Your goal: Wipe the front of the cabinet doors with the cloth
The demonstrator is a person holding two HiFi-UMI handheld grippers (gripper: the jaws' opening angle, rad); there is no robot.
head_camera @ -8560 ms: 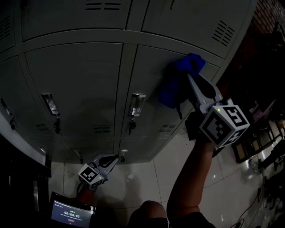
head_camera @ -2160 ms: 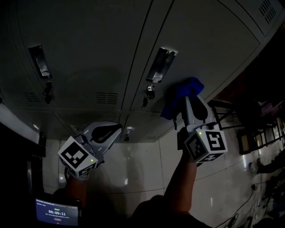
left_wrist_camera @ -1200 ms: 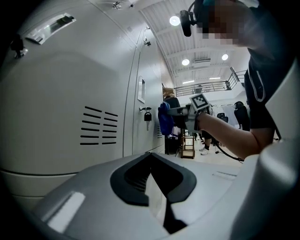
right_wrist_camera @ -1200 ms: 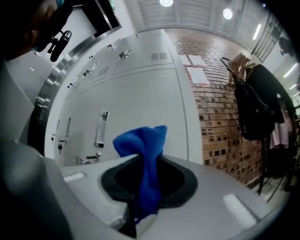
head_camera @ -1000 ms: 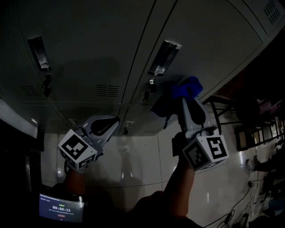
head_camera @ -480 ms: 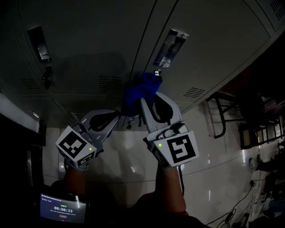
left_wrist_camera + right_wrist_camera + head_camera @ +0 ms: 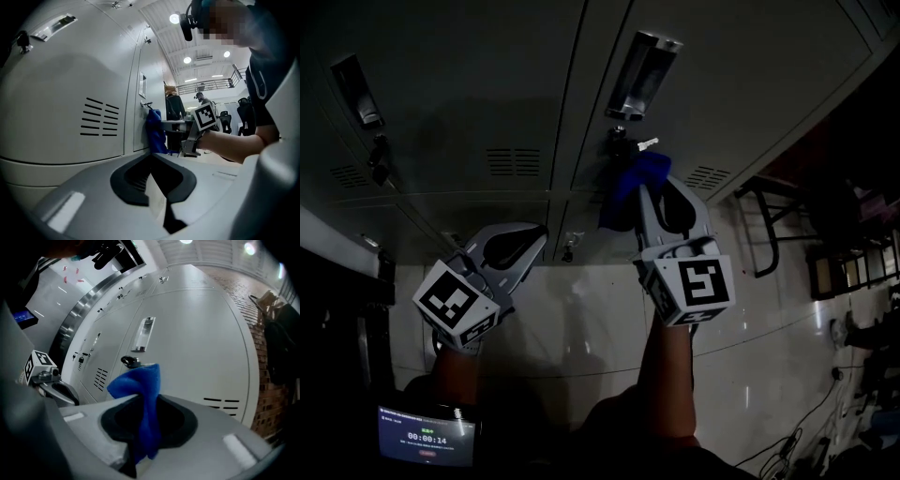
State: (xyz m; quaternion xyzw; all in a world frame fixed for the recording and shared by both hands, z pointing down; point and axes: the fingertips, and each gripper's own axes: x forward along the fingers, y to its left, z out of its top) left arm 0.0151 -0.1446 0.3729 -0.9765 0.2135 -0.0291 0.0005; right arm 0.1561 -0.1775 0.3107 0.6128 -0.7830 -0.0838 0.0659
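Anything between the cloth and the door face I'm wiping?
Only the key sticking out of the cabinet door, just above the blue cloth in the right gripper; the panel is otherwise unobstructed.

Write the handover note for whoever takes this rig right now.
Right gripper: shut on the blue cloth, which lies against the locker door beside its keyed lock, below the recessed handle.
Left gripper: shut, empty, held low and off the doors.
Done: cannot tell; no wiped patch shows.
Left: wipe this door's face, then the neighbouring door.
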